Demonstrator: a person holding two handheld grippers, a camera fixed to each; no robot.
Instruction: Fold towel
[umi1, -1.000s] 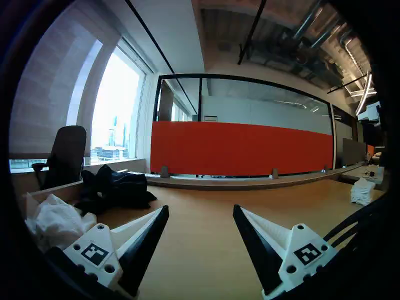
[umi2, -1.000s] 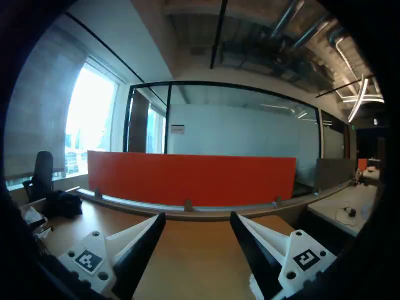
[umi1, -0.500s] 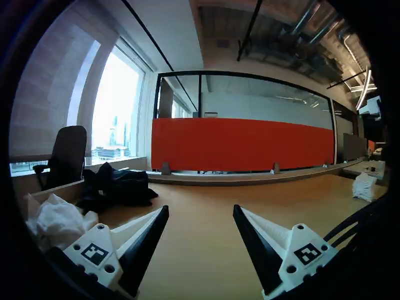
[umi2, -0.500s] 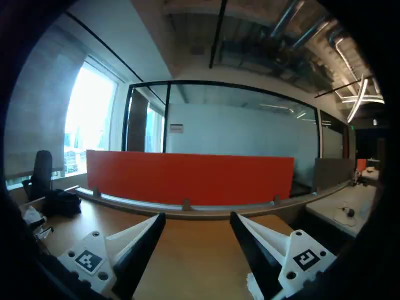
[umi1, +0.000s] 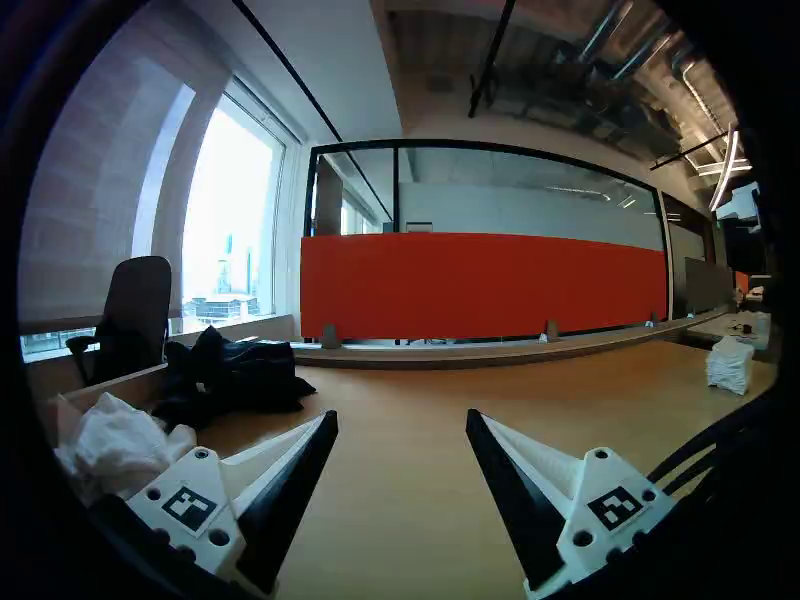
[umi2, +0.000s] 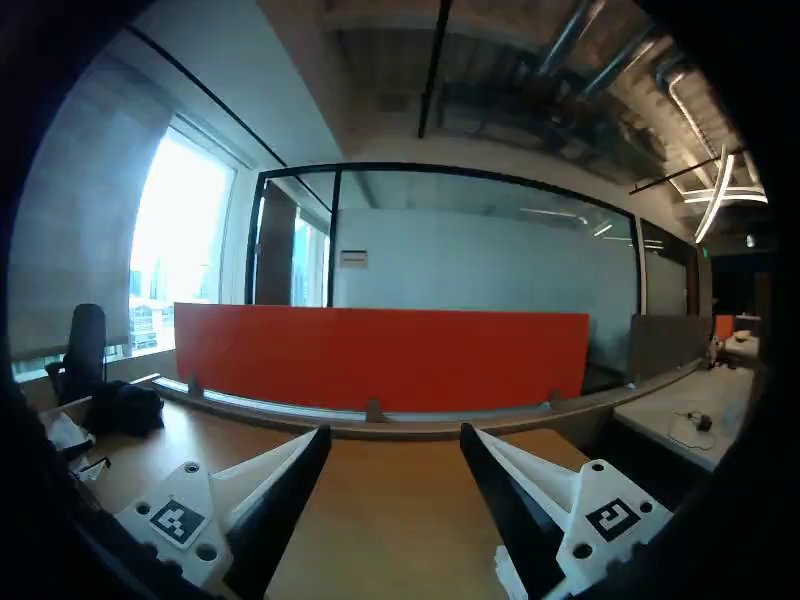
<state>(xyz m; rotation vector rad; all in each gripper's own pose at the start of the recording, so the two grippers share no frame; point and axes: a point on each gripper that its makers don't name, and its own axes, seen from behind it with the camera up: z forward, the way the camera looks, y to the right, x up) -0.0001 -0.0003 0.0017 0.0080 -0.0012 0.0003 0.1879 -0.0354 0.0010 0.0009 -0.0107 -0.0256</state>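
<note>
Hovering over the wooden worktop (umi1: 420, 480), the left gripper (umi1: 400, 414) is held with its jaws spread wide and nothing between them. A crumpled white towel (umi1: 110, 445) is seen at the worktop's left edge, just beside the left finger and apart from it. Behind it a heap of black fabric (umi1: 235, 375) is laid, with a black office chair (umi1: 135, 310) by the window. A stack of folded white towels (umi1: 728, 365) is set far off at the right end of the worktop. An orange partition (umi1: 480, 285) is stood along the back edge.

In the right gripper view, the right gripper (umi2: 395, 429) is likewise held wide open and empty. The crumpled towel is glimpsed small at the far left, too small to be told clearly.
</note>
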